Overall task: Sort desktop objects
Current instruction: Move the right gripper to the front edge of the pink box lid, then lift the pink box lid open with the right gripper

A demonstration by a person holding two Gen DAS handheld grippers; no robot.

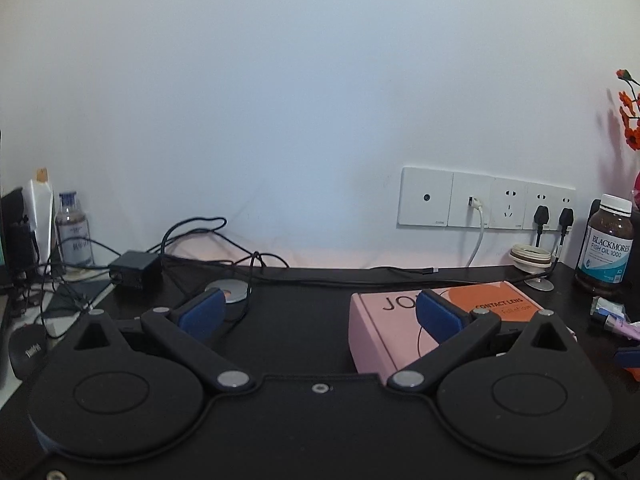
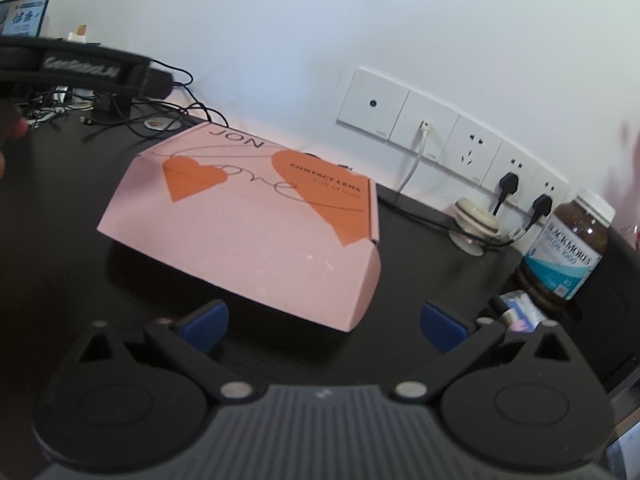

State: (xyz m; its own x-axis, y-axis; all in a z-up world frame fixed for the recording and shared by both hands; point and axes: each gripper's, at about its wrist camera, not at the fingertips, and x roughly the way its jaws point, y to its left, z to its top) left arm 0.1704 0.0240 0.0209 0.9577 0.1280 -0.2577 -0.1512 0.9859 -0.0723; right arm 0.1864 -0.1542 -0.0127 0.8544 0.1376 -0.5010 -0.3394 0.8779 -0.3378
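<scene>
A white wall [image 1: 280, 100] with a row of sockets [image 1: 486, 200] backs a black worktop [image 1: 304, 312]; two black plugs and a white cable sit in the sockets. At the worktop's left end lie tangled cables, a black adapter [image 1: 134, 269] and a clear bottle [image 1: 74, 232].

The sorting looks barely begun. The pink contact-lens box [image 2: 256, 232] lies flat and closed in the middle of the worktop, and a Blackmores fish-oil bottle [image 2: 568, 248] stands upright to its right, near the sockets. Small packets [image 1: 612, 314] lie loose in front of that bottle, and a cream-coloured ring on a stand [image 2: 476, 220] sits between box and bottle.

The left gripper [image 1: 320, 308] has its fingers spread and empty, the pink box just behind its right finger. The right gripper [image 2: 324, 322] is likewise spread and holds nothing, hovering just before the box's near corner. By this look, every item remains to be placed.
</scene>
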